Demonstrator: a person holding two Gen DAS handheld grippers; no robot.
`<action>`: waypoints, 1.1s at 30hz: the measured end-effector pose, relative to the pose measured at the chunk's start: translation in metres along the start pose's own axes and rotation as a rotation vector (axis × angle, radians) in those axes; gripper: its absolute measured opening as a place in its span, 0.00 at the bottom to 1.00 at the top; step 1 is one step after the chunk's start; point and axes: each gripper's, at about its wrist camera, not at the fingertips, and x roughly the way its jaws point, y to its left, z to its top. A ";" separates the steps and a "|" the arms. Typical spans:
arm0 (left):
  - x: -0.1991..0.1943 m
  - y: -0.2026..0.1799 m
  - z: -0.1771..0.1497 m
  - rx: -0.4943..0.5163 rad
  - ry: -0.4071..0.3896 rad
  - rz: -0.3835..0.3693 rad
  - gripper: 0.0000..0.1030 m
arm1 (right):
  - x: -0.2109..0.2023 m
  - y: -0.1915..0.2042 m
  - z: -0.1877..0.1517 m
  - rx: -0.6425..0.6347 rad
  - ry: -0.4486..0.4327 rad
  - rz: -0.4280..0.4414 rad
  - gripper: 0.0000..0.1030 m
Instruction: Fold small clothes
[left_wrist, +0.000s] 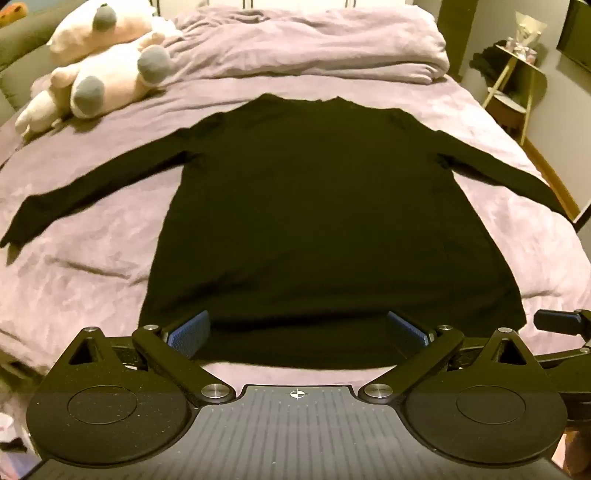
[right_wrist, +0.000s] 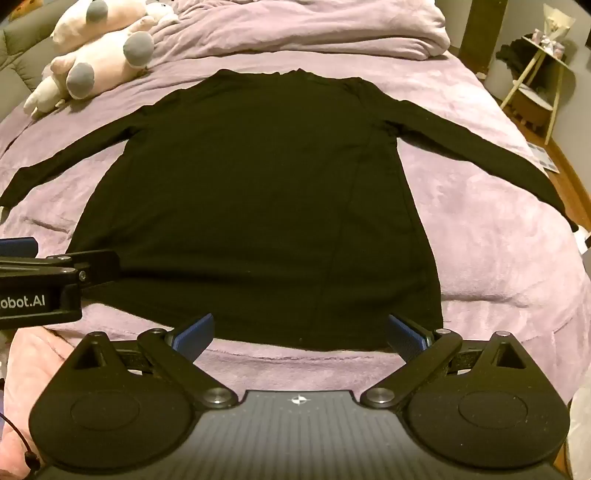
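Note:
A black long-sleeved top (left_wrist: 295, 206) lies flat on the bed, collar at the far end, hem nearest me, both sleeves spread out to the sides. It also shows in the right wrist view (right_wrist: 251, 192). My left gripper (left_wrist: 297, 332) is open, its blue pads (left_wrist: 186, 334) wide apart just above the hem. My right gripper (right_wrist: 299, 334) is open over the hem's right part, holding nothing. The left gripper's body (right_wrist: 40, 284) shows at the left edge of the right wrist view.
The bed has a mauve cover (left_wrist: 92, 266) with a bunched duvet (left_wrist: 314, 44) at the far end. Plush toys (left_wrist: 107, 62) lie at the far left. A small shelf stand (left_wrist: 517, 74) is beside the bed on the right.

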 end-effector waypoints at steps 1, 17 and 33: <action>0.000 0.000 0.000 -0.003 0.004 -0.004 1.00 | 0.000 0.000 0.000 0.000 -0.003 0.002 0.96; 0.002 -0.001 0.002 0.000 0.023 0.006 1.00 | 0.002 0.001 0.001 -0.006 0.006 -0.003 0.96; -0.001 0.000 0.001 0.000 0.026 0.009 1.00 | 0.000 0.001 -0.001 -0.008 -0.002 -0.004 0.96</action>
